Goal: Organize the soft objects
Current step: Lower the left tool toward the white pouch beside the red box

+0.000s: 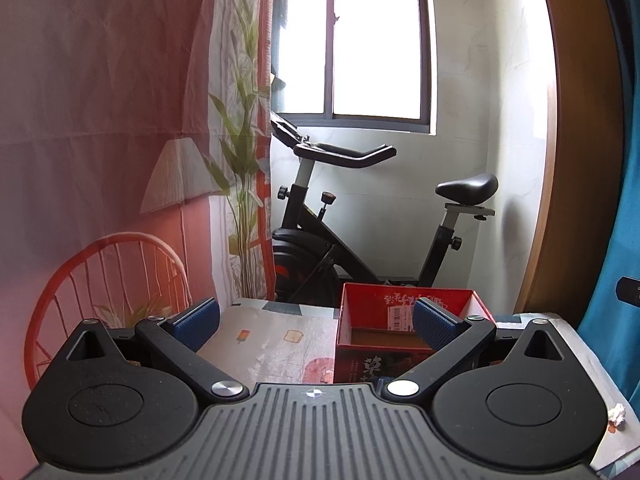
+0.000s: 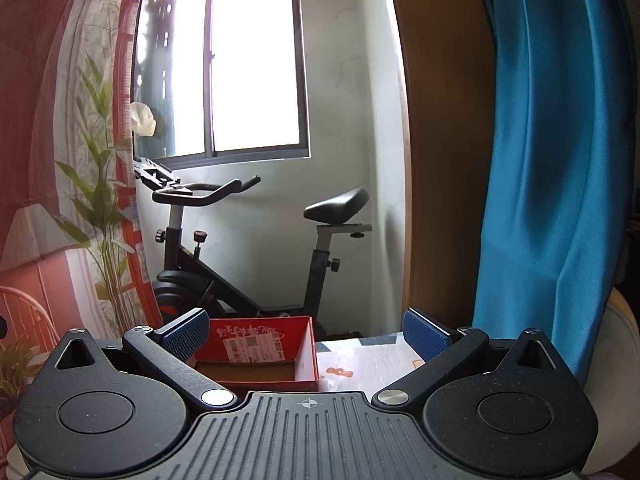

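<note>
- The red box (image 1: pixel 404 322) is sitting open-topped on the patterned table (image 1: pixel 276 340); its brown floor is showing bare in both views, and a white barcode label is stuck on its inner far wall.
- The left gripper (image 1: pixel 316 322) is hovering on the near side of the box with its blue pads spread wide apart and nothing between them; its right pad (image 1: pixel 434 326) is overlapping the box's opening in the view.
- The right gripper (image 2: pixel 306 334) is likewise hanging on the near side of the box, its pads standing wide apart and gripping nothing, with the box showing just inside its left pad (image 2: pixel 186 336).
- A small crumpled white wad (image 1: pixel 617 415), the only soft thing visible on the table, is lying near the table's edge, well apart from the box on its right side.
- An exercise bike (image 1: pixel 360 224) is standing directly behind the box, under the window (image 1: pixel 376 40).
- A printed curtain (image 1: pixel 120 120) with a lamp, plant and chair pattern is hanging left of the box.
- A blue curtain (image 2: pixel 548 160) and a wooden panel (image 2: pixel 440 140) are standing to the right of the box.
- A white bundle (image 2: pixel 142 118) is showing high above and left of the box, by the window's edge; what it is cannot be told.
</note>
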Demonstrator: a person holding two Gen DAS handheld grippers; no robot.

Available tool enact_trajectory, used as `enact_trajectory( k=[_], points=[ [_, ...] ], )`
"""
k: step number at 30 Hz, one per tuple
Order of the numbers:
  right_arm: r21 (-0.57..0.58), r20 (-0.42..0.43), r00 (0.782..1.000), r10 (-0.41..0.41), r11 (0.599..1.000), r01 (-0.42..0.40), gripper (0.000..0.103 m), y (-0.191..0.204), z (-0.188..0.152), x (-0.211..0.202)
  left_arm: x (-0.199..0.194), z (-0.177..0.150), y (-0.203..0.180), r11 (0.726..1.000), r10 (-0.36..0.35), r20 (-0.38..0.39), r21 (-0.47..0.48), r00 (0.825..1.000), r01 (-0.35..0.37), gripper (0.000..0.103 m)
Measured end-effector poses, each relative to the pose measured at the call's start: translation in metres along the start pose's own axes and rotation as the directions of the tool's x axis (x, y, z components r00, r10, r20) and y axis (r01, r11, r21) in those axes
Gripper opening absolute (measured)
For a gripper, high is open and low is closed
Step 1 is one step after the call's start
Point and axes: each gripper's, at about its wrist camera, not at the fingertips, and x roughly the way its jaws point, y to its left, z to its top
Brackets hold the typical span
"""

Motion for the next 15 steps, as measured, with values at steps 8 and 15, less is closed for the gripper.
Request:
enact_trajectory(
  k=[8,15],
  points=[
    [0.105,-0.086,0.99,0.109,0.99,-0.099,0.103,-0.011,-0.049,0.041,0.053,-0.05,0.017,0.997,-0.081,-0.135,-0.029,0.988,0.078,0.103],
    [0.028,-0.142,0.984,0.104,0.995,-0.101,0.103,0.0,-0.114,0.078,0.1,-0.102,0.028,0.992,-0.123,-0.25,-0.041,0.96,0.117,0.103]
  ],
)
